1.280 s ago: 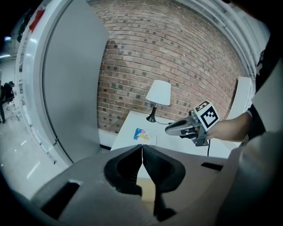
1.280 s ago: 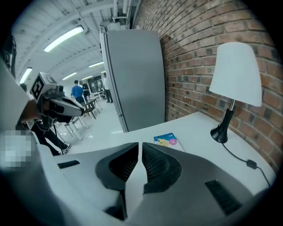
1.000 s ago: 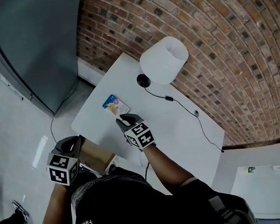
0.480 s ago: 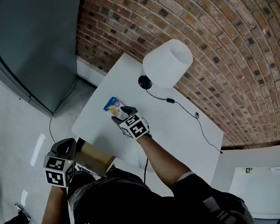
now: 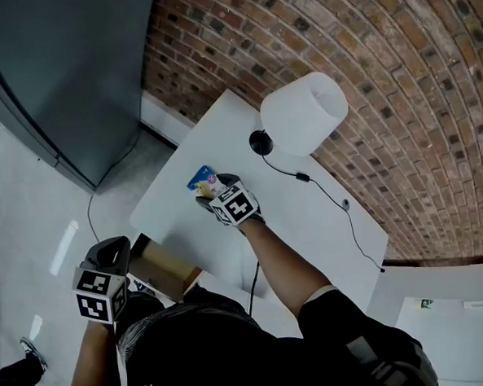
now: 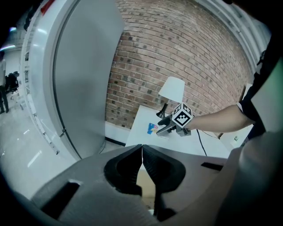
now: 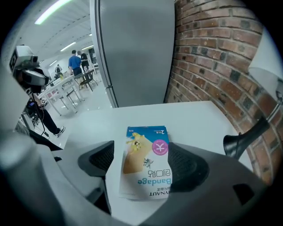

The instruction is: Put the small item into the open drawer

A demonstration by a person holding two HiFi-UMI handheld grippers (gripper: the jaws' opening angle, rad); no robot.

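Right gripper (image 7: 142, 165), jaws just opened wide and straddling the bandage box (image 7: 146, 154) lying flat on the white table (image 7: 88, 123), is at pick-up; next, close squarely on its edges.

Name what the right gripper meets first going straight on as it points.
The right gripper would most likely meet the bandage packet, flat on the white table between its jaws, which have just been opening.

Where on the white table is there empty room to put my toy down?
Bare tabletop lies between the lamp cord and the person's forearm, and between the bandage packet and the corner above the open drawer. It is crowded round the lamp's base at the far corner.
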